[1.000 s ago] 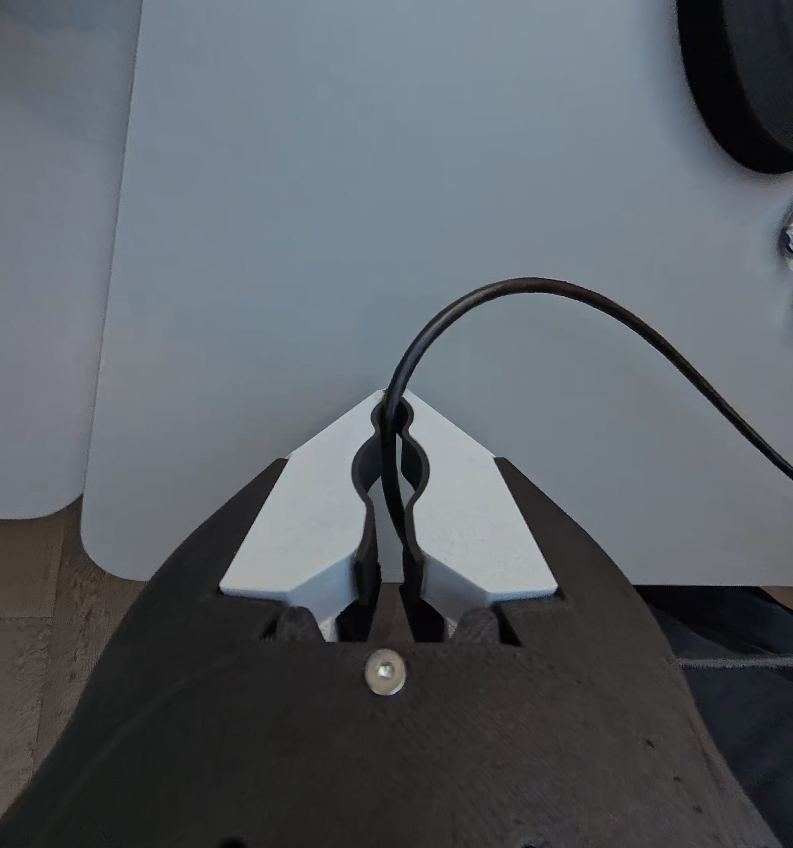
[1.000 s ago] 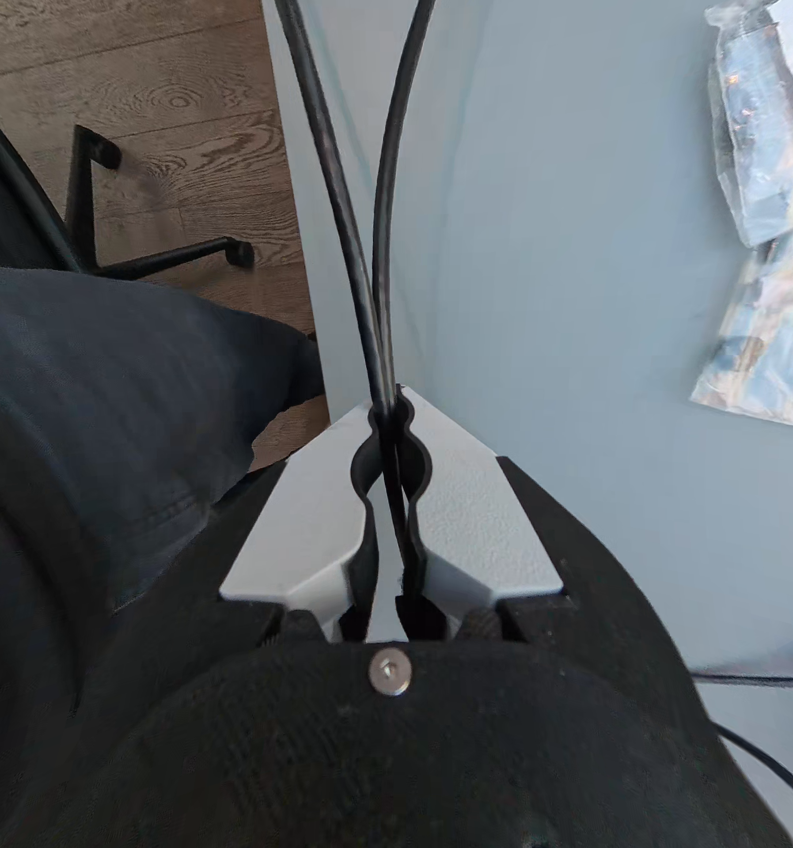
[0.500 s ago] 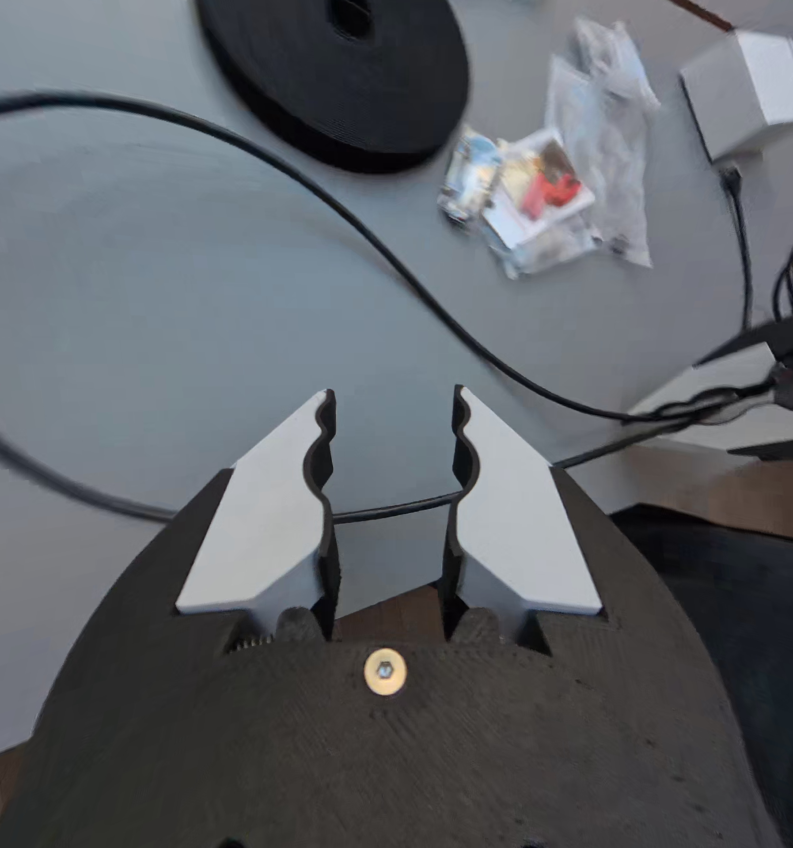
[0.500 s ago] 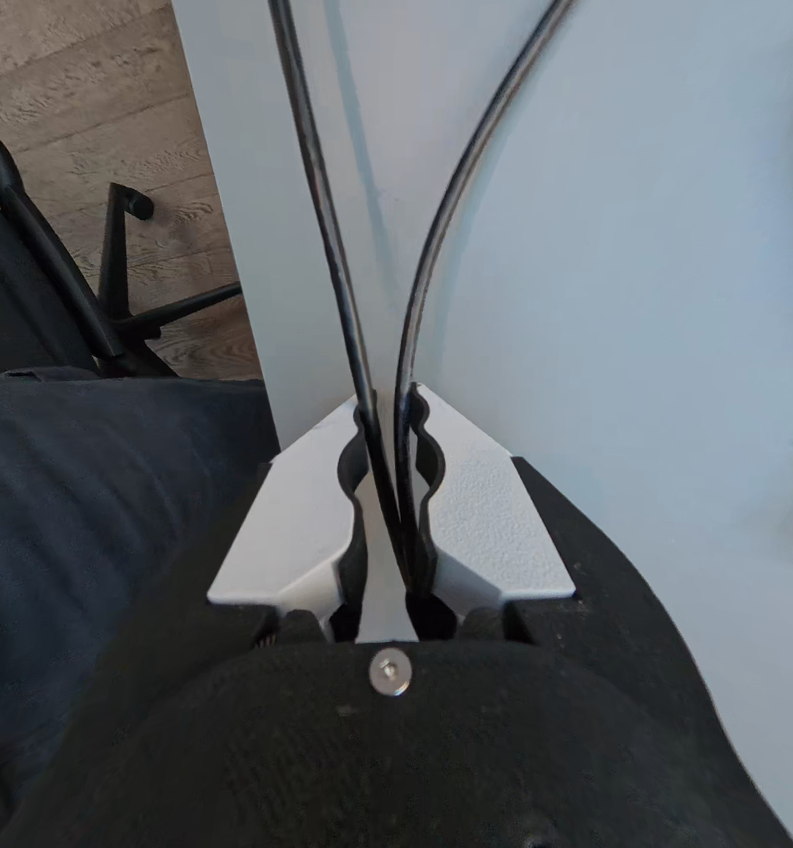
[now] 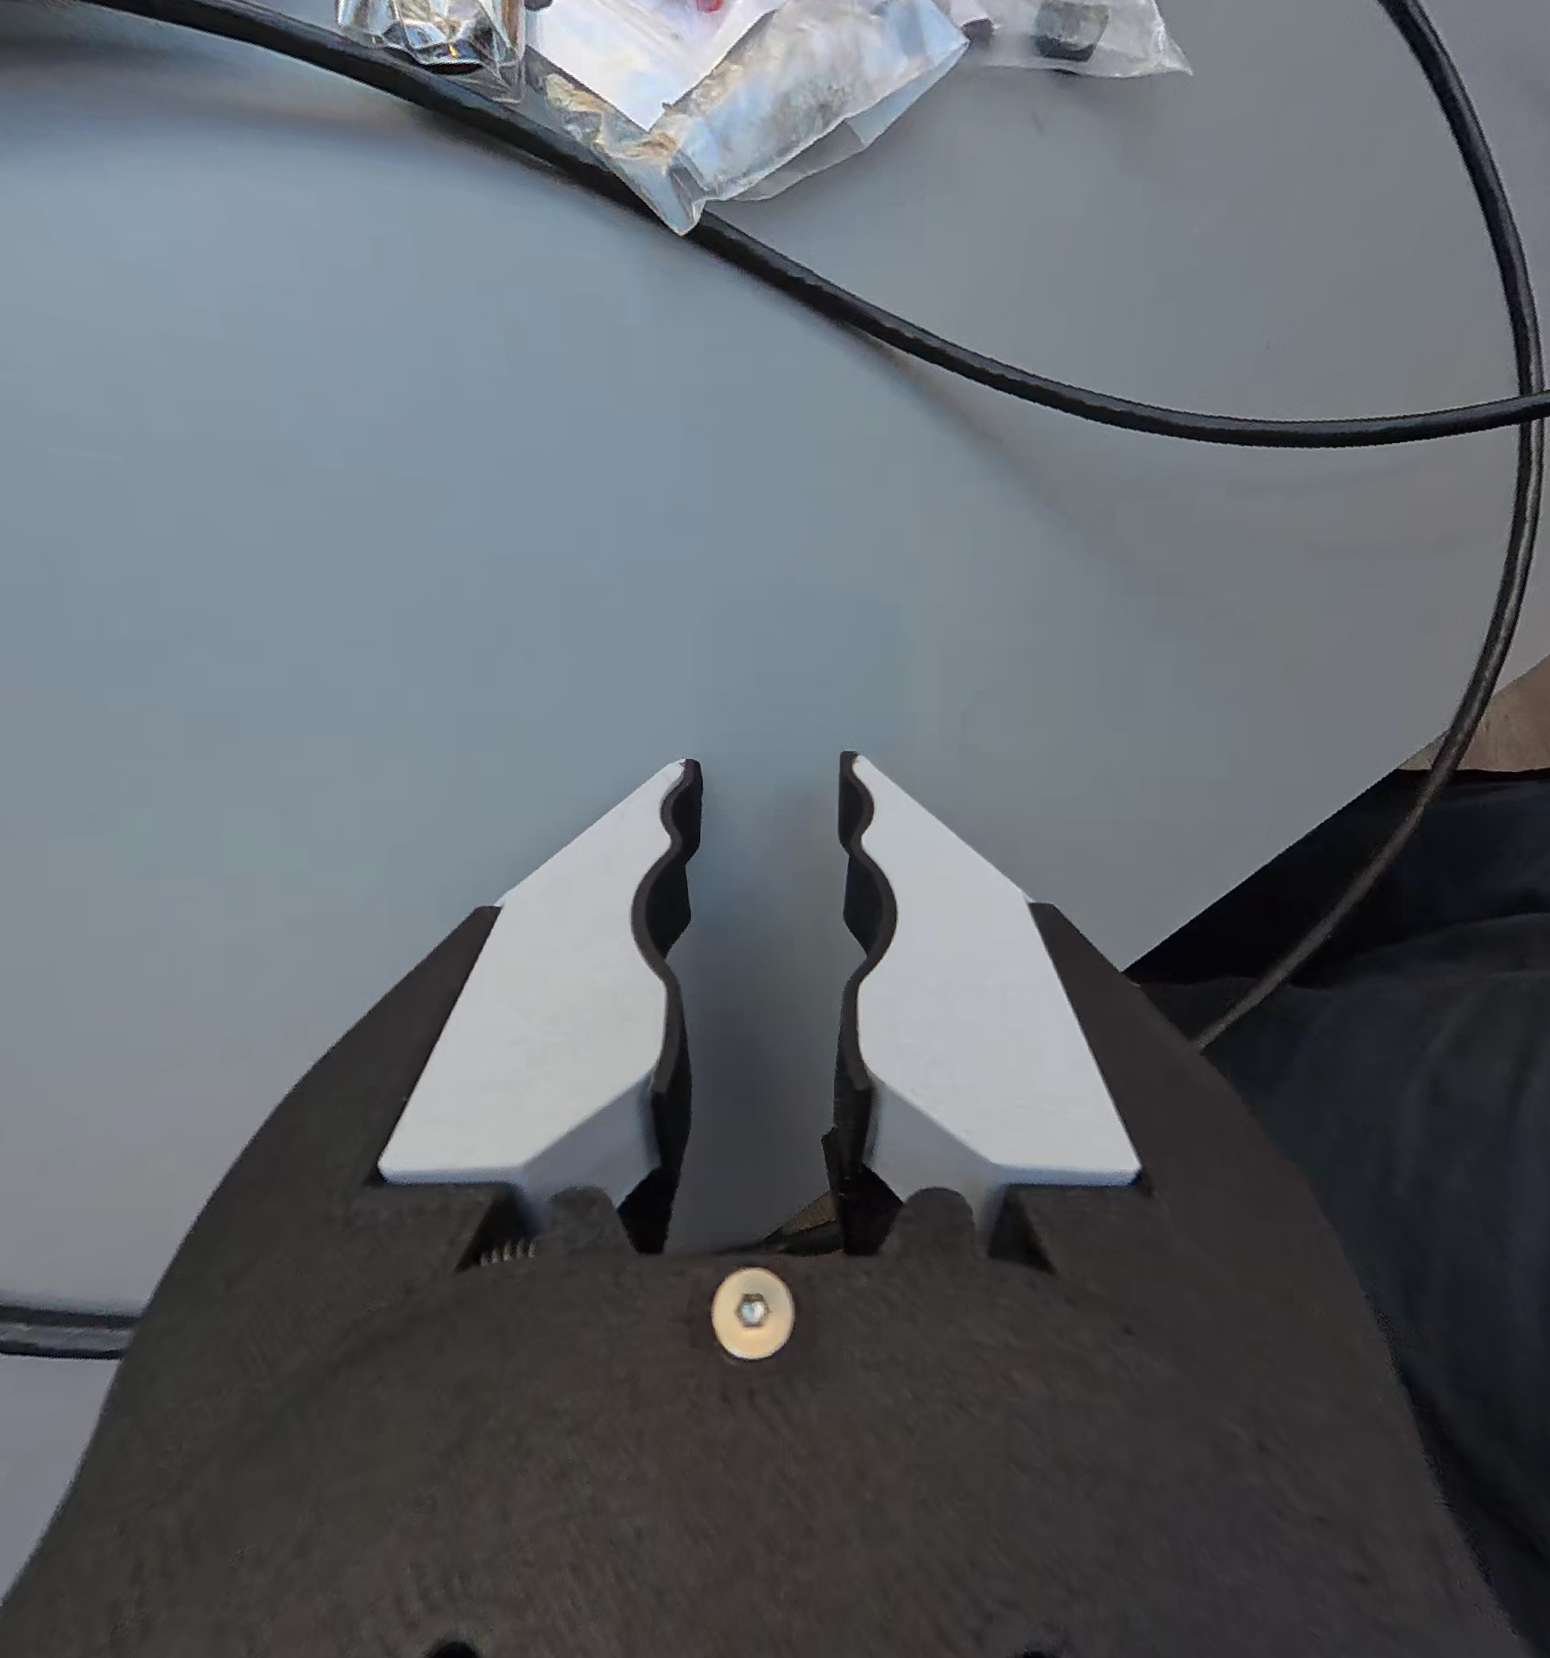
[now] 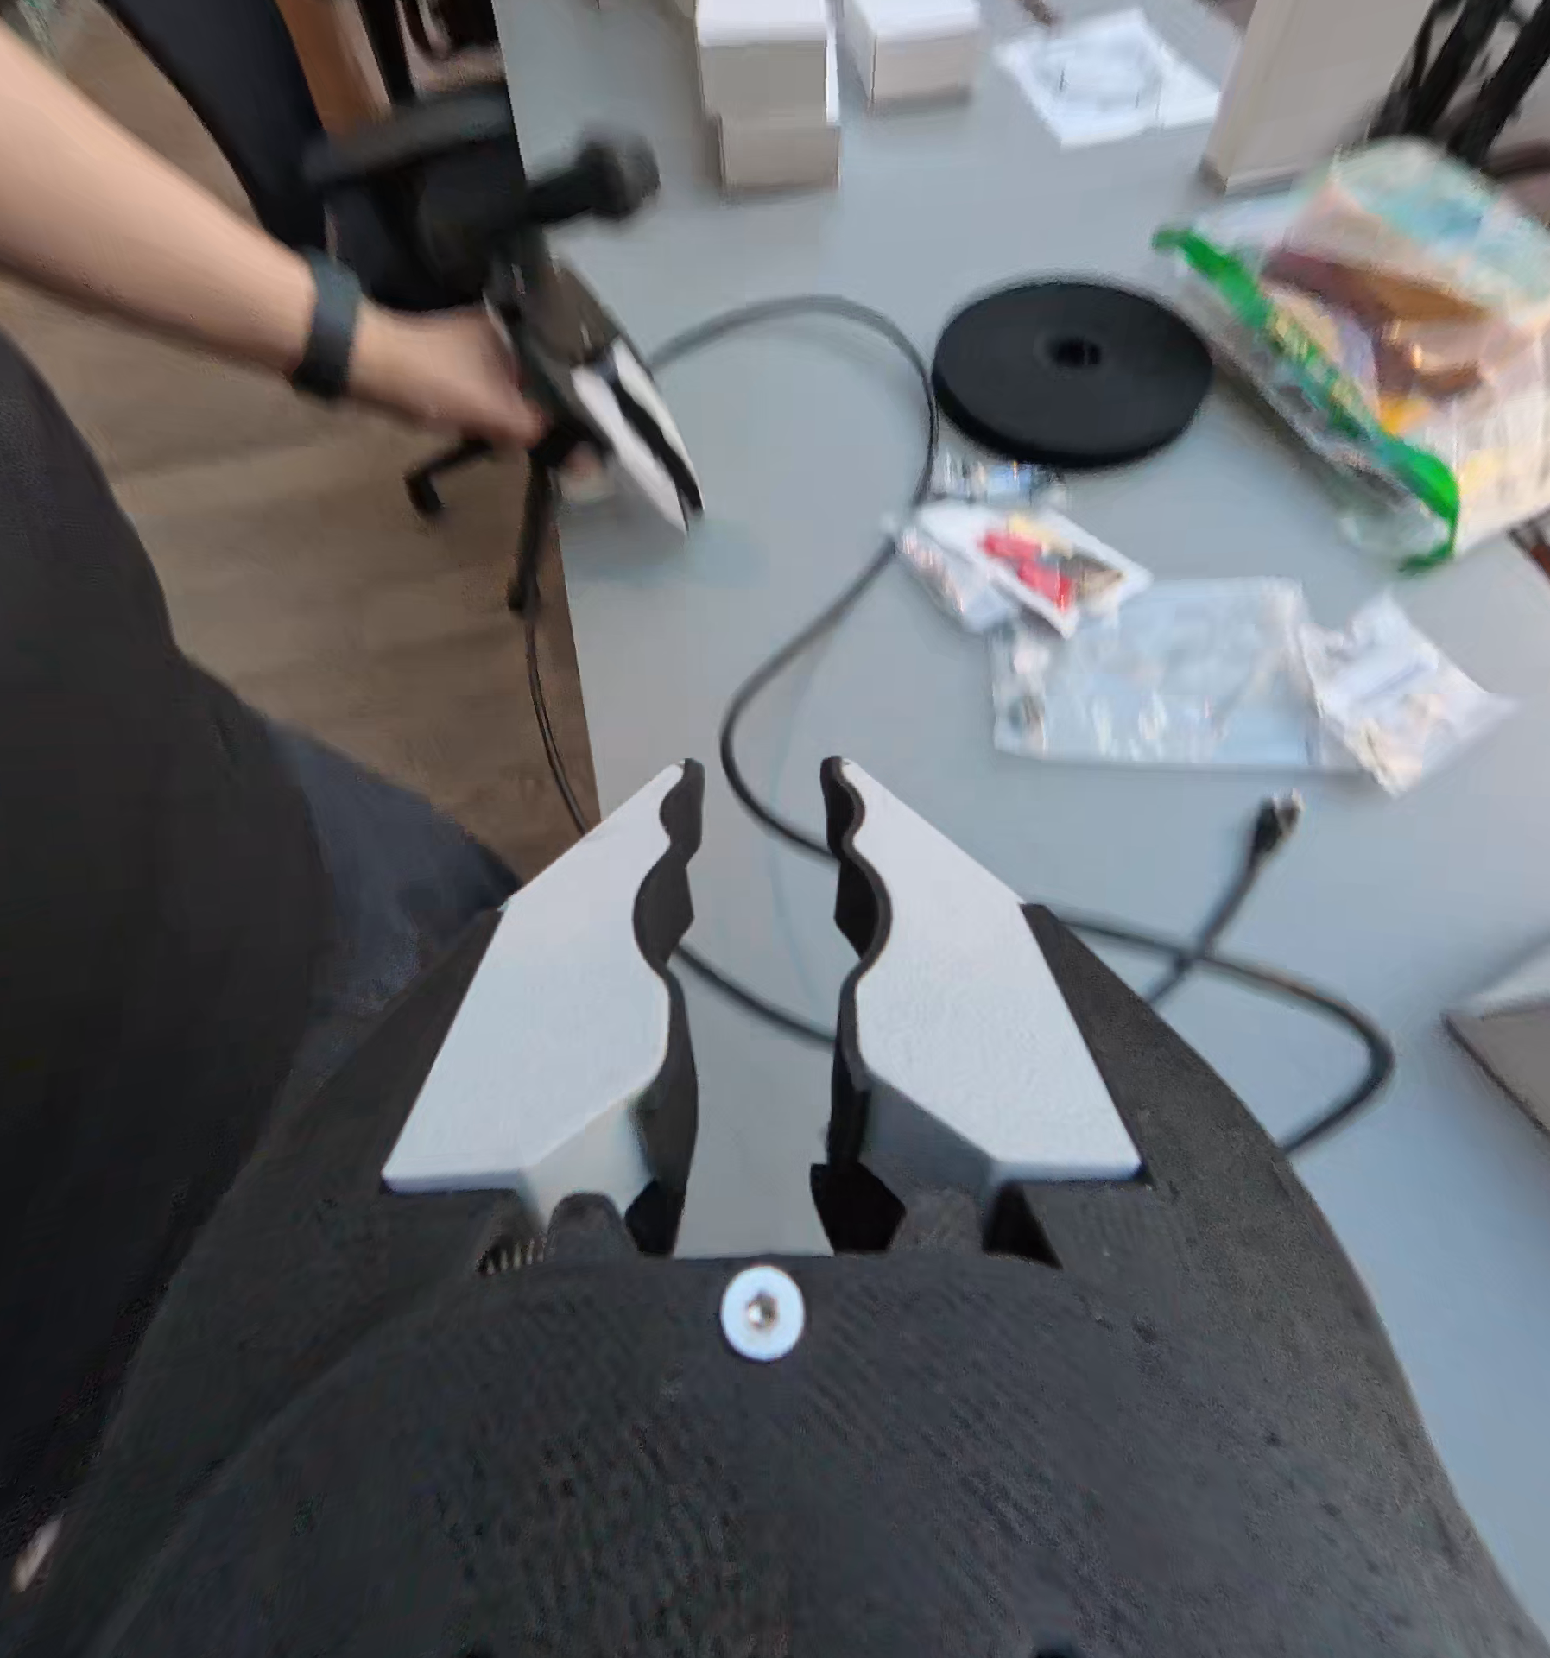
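A long black cable (image 6: pixel 728 727) lies in loose loops on the grey table (image 6: pixel 1067 879), with its plug end (image 6: pixel 1273 821) to the right. My right gripper (image 6: pixel 762 765) is open and empty above the table's near left edge; the cable passes below its fingers. My left gripper (image 5: pixel 769 764) is open and empty over the bare table (image 5: pixel 304 538). Cable strands (image 5: pixel 932 341) run ahead of it and down its right side. In the right wrist view the left gripper (image 6: pixel 636 431) shows farther off, held by a hand at the table's left edge.
A black roll of tape (image 6: pixel 1071 368) lies mid-table. Small clear plastic bags (image 6: pixel 1157 673) lie to the right, also in the left wrist view (image 5: pixel 753 108). A bigger green-edged bag (image 6: pixel 1399 359) and white boxes (image 6: pixel 771 90) stand farther back. An office chair and wooden floor are at the left. Across from one pair of fingers to the other is roughly 35 cm.
Both grippers were shut on the cable and have opened and let it go. The cable now lies on the table. Both views have swung toward the table's middle.
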`<state>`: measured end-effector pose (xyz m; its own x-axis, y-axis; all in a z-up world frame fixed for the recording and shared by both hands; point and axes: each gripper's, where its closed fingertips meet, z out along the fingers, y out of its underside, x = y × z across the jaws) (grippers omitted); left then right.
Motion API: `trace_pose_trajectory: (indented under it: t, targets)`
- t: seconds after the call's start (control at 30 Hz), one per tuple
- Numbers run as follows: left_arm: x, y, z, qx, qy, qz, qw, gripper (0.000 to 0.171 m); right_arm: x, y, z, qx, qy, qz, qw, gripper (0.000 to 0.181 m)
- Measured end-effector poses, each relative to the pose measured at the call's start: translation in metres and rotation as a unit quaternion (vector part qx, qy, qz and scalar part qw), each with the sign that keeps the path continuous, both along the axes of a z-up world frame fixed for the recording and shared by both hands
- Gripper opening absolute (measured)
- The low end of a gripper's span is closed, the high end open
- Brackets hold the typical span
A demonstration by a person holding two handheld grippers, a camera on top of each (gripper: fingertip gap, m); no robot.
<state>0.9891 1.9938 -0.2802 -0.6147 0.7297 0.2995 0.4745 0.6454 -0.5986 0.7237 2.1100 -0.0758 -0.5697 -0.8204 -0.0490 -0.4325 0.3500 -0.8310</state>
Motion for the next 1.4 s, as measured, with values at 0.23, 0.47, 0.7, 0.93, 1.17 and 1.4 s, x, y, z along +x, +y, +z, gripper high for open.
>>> trace_pose_trajectory:
  t: [0.23,0.47,0.7,0.93,1.17,1.4]
  targets:
    - [0.008,-0.003,0.002,0.026,-0.025,0.021,0.999,0.041,-0.051,0.035,-0.143,0.010,0.223,0.128,0.966,0.038]
    - [-0.025,0.045,0.044,0.020,-0.047,-0.074,0.996,0.044,-0.051,-0.003,-0.196,0.022,0.262,0.226,0.938,0.048]
    - [-0.160,0.166,0.050,-0.013,-0.031,-0.249,0.968,0.041,-0.054,0.028,-0.209,0.121,0.241,0.218,0.938,0.007]
    - [-0.179,0.204,0.002,-0.043,-0.118,-0.345,0.930,0.002,-0.012,0.049,-0.158,0.234,0.065,0.101,0.965,0.001]
    - [-0.164,0.202,0.028,-0.040,-0.106,-0.412,0.904,0.000,-0.024,0.050,-0.135,0.106,0.087,0.126,0.983,0.028]
    - [-0.139,0.199,0.052,-0.016,-0.091,-0.456,0.885,0.000,-0.029,0.012,-0.168,-0.086,0.216,0.179,0.956,0.060]
